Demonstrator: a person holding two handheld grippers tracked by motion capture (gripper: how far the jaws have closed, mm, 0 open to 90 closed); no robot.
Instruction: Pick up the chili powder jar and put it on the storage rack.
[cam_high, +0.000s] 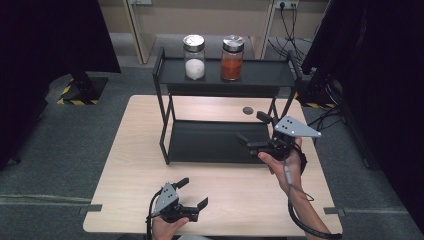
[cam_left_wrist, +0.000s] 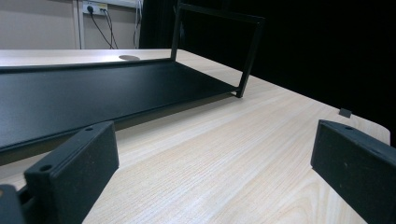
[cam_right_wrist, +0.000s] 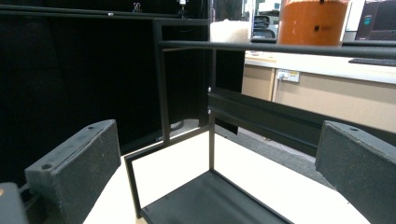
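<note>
High view: jar of orange-red powder (cam_high: 232, 59) upright on the top shelf (cam_high: 265, 72) of a black metal rack (cam_high: 163, 125), right of a jar of white grains (cam_high: 194, 57), near it but apart. Right gripper (cam_high: 252, 127) at the right end of the lower shelf (cam_high: 210, 142), well below the orange-red jar and a little to its right, fingers spread wide and holding nothing. Left gripper (cam_high: 193, 193) low over the front of the desk (cam_high: 140, 150), well apart from both jars, fingers likewise wide and empty.

Right gripper view: looking up under the top shelf, orange-red jar (cam_right_wrist: 313, 21) above and between the two fingers (cam_right_wrist: 74, 163), far off; white jar (cam_right_wrist: 229, 30) beyond it. Left gripper view: fingers (cam_left_wrist: 70, 168) just above bare desk (cam_left_wrist: 224, 154), lower shelf (cam_left_wrist: 93, 93) ahead.

Probably clear glass with a metal lid (cam_high: 233, 42): stiff, smooth-walled, likely slippery, breakable if dropped or knocked off the shelf. About half full, so probably moderate in weight and bottom-heavy. Best taken around the straight wall at mid-height, fingers on opposite sides, rather than by the lid, which may turn or come off. Worth minding the raised shelf rim and the neighbouring jar on the way in.
</note>
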